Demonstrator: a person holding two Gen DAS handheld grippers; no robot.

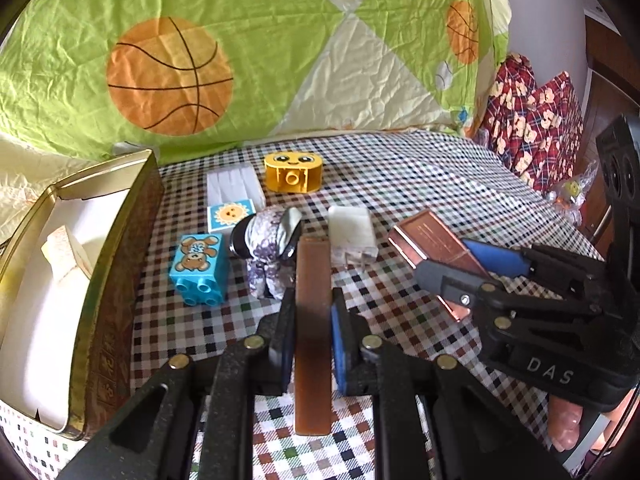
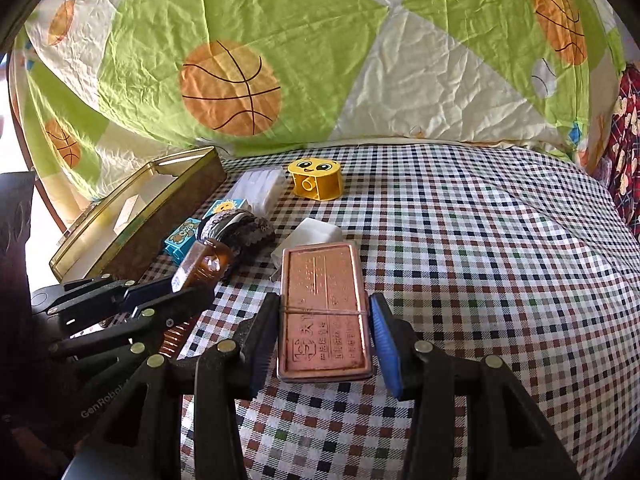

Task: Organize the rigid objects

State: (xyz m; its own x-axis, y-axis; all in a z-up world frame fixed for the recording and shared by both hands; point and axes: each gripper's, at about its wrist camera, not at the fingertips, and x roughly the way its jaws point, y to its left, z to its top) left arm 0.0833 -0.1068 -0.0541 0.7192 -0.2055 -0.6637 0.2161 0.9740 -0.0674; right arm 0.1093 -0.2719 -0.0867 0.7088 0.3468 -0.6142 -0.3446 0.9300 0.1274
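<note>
My left gripper (image 1: 312, 300) is shut on a thin amber-brown comb-like piece (image 1: 313, 280), which is held edge-on and sticks out forward over the checked cloth. In the right wrist view the same piece (image 2: 208, 264) shows as translucent amber in the left gripper (image 2: 176, 288). My right gripper (image 2: 324, 308) is shut on a flat copper-coloured tin (image 2: 324, 312) with embossed characters. The left wrist view shows this tin (image 1: 432, 240) lifted off the cloth at the right. An open gold tin box (image 1: 120, 300) stands at the left.
On the checked cloth (image 1: 400, 184) lie a yellow smiley block (image 1: 294, 174), a blue bear block (image 1: 198, 266), a sun block (image 1: 231, 216), a white box (image 1: 234, 182), a small white case (image 1: 352, 228) and a patterned fabric bundle (image 1: 266, 240). A basketball quilt (image 1: 172, 76) rises behind.
</note>
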